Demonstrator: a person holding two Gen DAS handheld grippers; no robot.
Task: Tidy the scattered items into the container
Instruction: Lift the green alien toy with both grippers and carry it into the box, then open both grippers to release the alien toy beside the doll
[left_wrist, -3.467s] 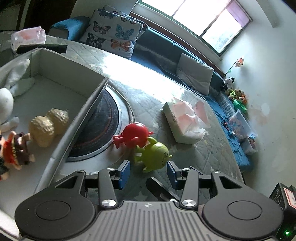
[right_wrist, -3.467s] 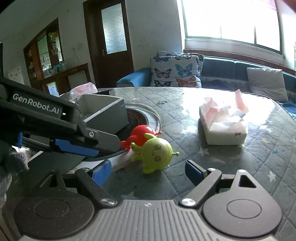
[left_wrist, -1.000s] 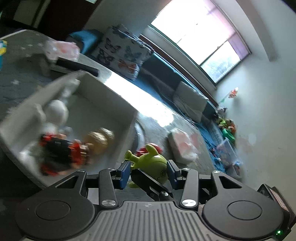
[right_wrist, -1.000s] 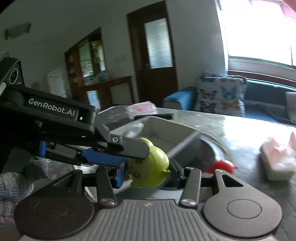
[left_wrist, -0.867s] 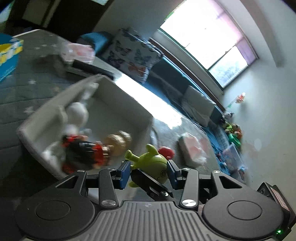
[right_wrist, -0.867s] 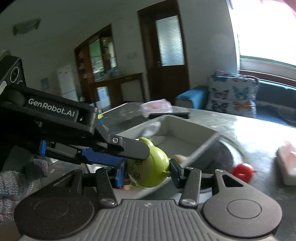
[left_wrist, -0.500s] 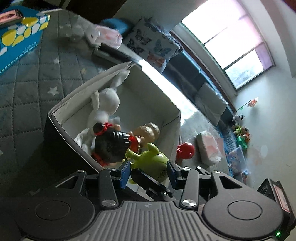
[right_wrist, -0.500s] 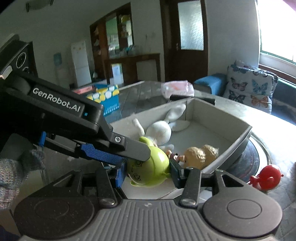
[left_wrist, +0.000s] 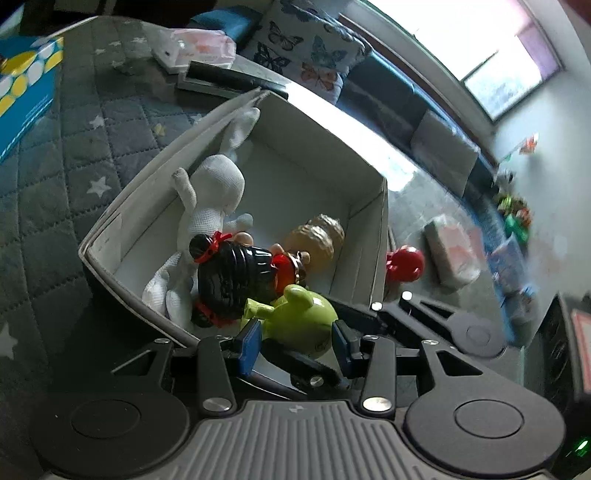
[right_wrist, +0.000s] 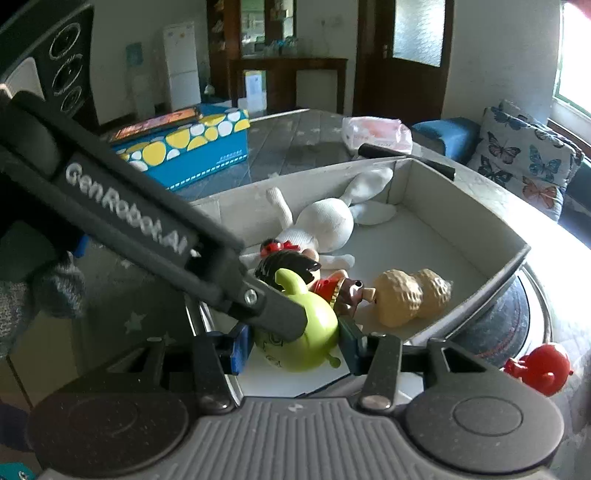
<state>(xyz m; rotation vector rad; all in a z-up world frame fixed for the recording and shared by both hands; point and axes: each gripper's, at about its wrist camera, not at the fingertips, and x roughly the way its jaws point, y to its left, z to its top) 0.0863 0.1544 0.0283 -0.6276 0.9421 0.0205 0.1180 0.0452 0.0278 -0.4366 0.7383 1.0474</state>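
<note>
Both grippers are shut together on a green alien toy (left_wrist: 301, 321), also in the right wrist view (right_wrist: 299, 343), and hold it over the near corner of the grey box (left_wrist: 380, 236). My left gripper (left_wrist: 295, 341) and right gripper (right_wrist: 295, 349) clamp it from crossing sides. The box (right_wrist: 509, 266) holds a white plush rabbit (left_wrist: 214, 199), a black-haired doll (left_wrist: 236, 277) and a tan peanut toy (left_wrist: 317, 238). A red toy (left_wrist: 406, 262) lies on the table outside the box, also in the right wrist view (right_wrist: 541, 367).
A blue and yellow tissue box (right_wrist: 192, 146) stands at the far left of the quilted table (left_wrist: 48, 173). A pink wipes pack (right_wrist: 376, 134) and black remote (left_wrist: 225, 79) lie behind the box. A tissue pack (left_wrist: 452, 254) lies beyond the red toy.
Both grippers carried the green alien toy off the table and leftward, to above the box's near corner. The red toy stayed on the table.
</note>
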